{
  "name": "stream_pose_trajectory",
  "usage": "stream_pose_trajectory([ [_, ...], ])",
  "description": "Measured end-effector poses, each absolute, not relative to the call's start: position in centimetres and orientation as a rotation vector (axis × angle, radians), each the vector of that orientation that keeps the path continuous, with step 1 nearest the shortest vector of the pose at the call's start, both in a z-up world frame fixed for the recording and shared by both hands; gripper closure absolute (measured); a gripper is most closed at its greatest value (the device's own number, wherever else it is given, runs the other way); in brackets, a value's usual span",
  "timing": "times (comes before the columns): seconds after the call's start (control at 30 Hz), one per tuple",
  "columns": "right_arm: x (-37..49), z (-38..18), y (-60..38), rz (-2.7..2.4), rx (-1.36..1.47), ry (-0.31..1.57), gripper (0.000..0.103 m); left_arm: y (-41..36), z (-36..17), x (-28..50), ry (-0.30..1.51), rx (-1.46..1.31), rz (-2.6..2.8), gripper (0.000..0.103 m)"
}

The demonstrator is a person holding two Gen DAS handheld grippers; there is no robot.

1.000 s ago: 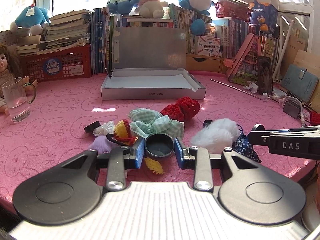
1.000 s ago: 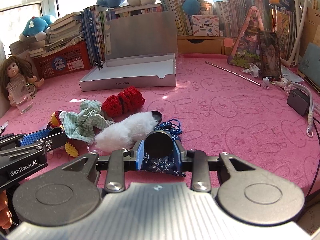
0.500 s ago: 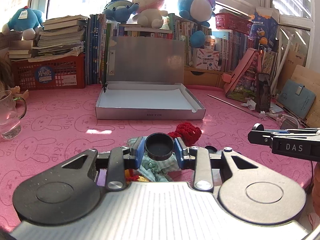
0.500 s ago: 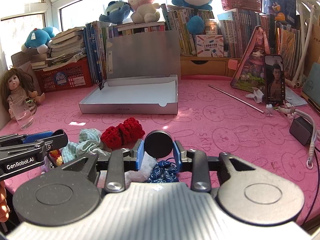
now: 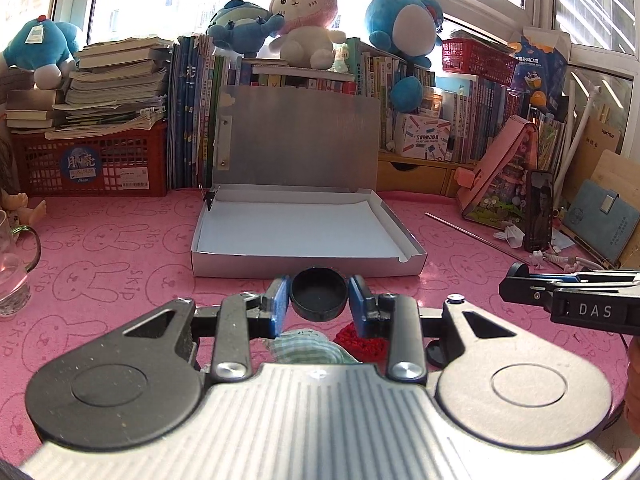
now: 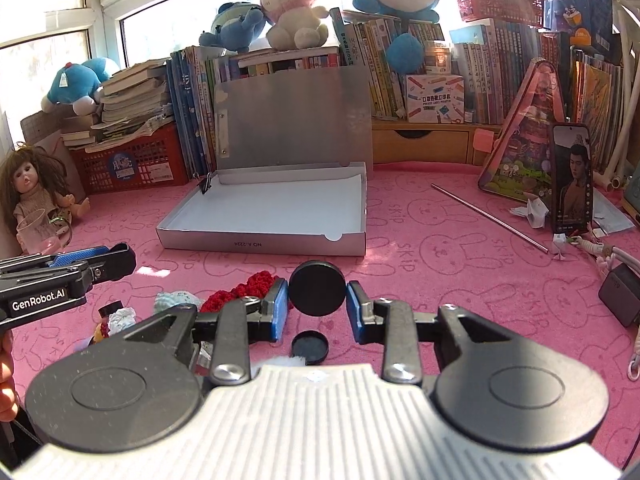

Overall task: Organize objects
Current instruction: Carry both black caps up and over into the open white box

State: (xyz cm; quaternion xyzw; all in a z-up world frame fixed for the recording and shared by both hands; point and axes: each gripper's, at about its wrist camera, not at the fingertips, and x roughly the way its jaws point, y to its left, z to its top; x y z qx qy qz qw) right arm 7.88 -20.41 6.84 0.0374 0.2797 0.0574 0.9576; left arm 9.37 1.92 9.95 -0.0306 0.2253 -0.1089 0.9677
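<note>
While the left gripper [image 5: 319, 300] clamps a black cap [image 5: 319, 298], hollow side up, the silver box [image 5: 304, 258] at 12 o'clock holds no sorted item.

From the right wrist, the right gripper [image 6: 317, 295] clamps a black disc [image 6: 317, 288]; fabric pieces [image 6: 244, 288] at 9 o'clock and a second cap [image 6: 310, 347] remain unsorted.

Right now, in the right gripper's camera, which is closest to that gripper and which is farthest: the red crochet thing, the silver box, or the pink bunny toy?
1. Red crochet piece, just left of the right gripper.
2. Silver box, ahead, mid-table.
3. Pink bunny toy, atop the books at the back.
</note>
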Motion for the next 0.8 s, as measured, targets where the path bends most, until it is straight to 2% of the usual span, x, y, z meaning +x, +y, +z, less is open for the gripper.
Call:
stream_pose_trajectory([
  [0.8, 17.0, 8.5, -21.7, 0.135, 0.054, 0.622, 0.067, 2.7, 11.3, 19.3, 0.496, -0.085, -0.194, 0.065],
])
